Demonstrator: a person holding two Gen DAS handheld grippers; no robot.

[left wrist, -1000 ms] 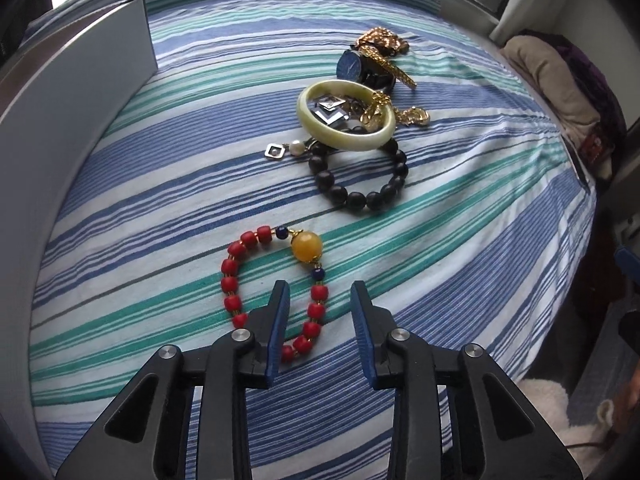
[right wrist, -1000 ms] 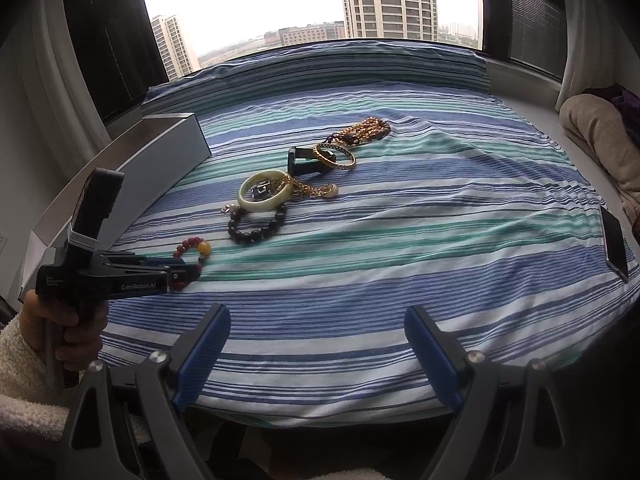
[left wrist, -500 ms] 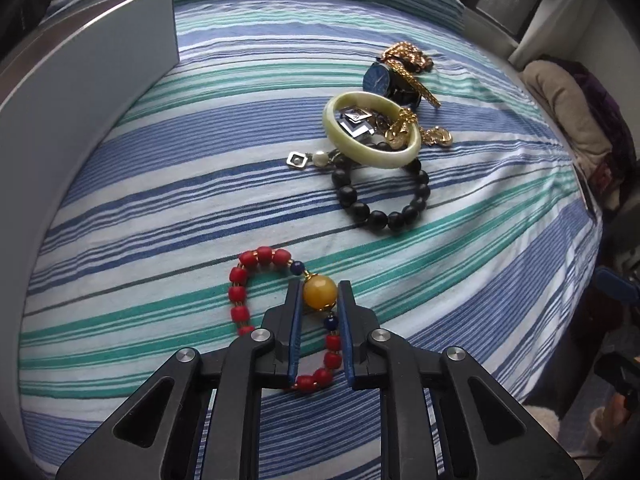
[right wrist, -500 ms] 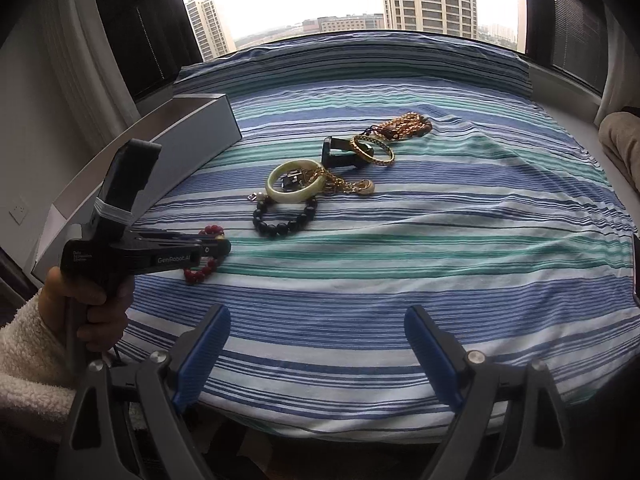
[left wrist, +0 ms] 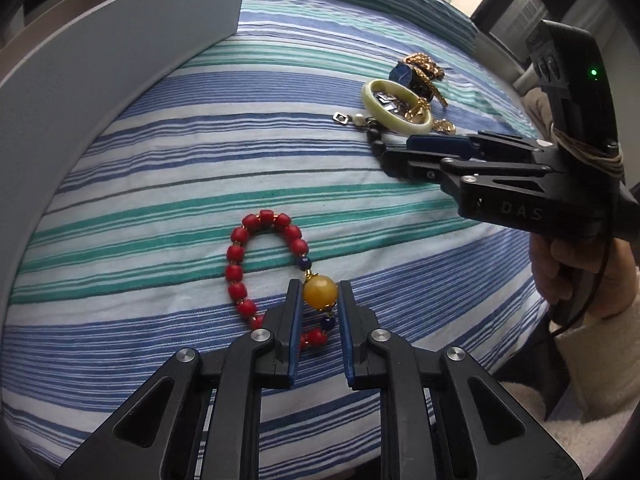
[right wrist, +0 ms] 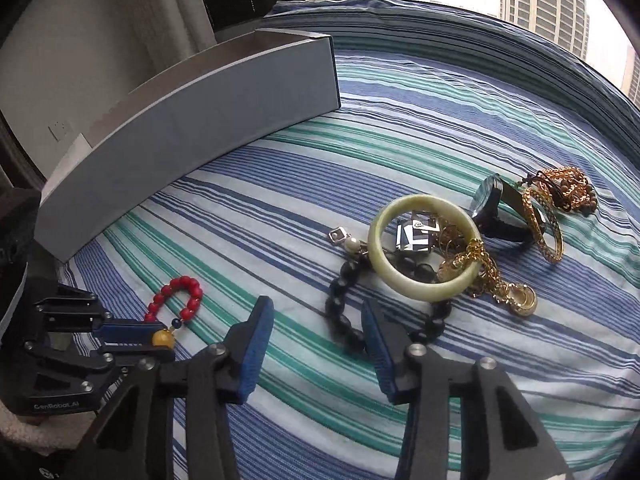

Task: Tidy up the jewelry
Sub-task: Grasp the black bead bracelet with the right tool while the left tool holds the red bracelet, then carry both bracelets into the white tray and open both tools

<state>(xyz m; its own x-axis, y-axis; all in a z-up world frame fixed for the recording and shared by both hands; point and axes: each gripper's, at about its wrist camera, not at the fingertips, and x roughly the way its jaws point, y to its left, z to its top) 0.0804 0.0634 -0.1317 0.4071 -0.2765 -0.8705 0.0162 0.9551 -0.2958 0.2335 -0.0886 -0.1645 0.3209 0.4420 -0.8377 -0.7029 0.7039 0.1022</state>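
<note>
- The left hand-held gripper (left wrist: 319, 294), black with blue pads, is closed on one red bead bracelet (left wrist: 266, 264), its pads pinching the large round amber bead (left wrist: 320, 293) from both sides. The bracelet's smooth red beads curve away in a loop that lies on the bed beyond the fingertips; two small dark blue beads flank the amber one.
- The blue, teal and white striped bedsheet (right wrist: 280, 184), a slightly wrinkled woven cloth, carries everything.
- The right hand-held gripper (right wrist: 318, 320) is open, its jaws well apart and holding nothing. Its right pad stands just beside the near arc of one black bead bracelet (right wrist: 340, 320), made of matte round beads.
- Beyond the black bead bracelet, and overlapping its far side, lies one pale green bangle (right wrist: 420, 284), a smooth, thick ring of stone-like material.
- Inside the bangle sit black-and-silver square pieces (right wrist: 416, 232); a gold chain (right wrist: 484, 268) drapes over its right rim. Just left of the bangle lie one small white pearl (right wrist: 352, 243) and one small square silver charm (right wrist: 338, 235).
- Farther right of the bangle: one dark wristwatch (right wrist: 490, 200) tilted on edge, one gold patterned bangle (right wrist: 546, 236) leaning on it, and a tangle of gold and brown beaded chains (right wrist: 568, 184).
- Far left of the bangle stands one long open grey cardboard box (right wrist: 200, 128).
</note>
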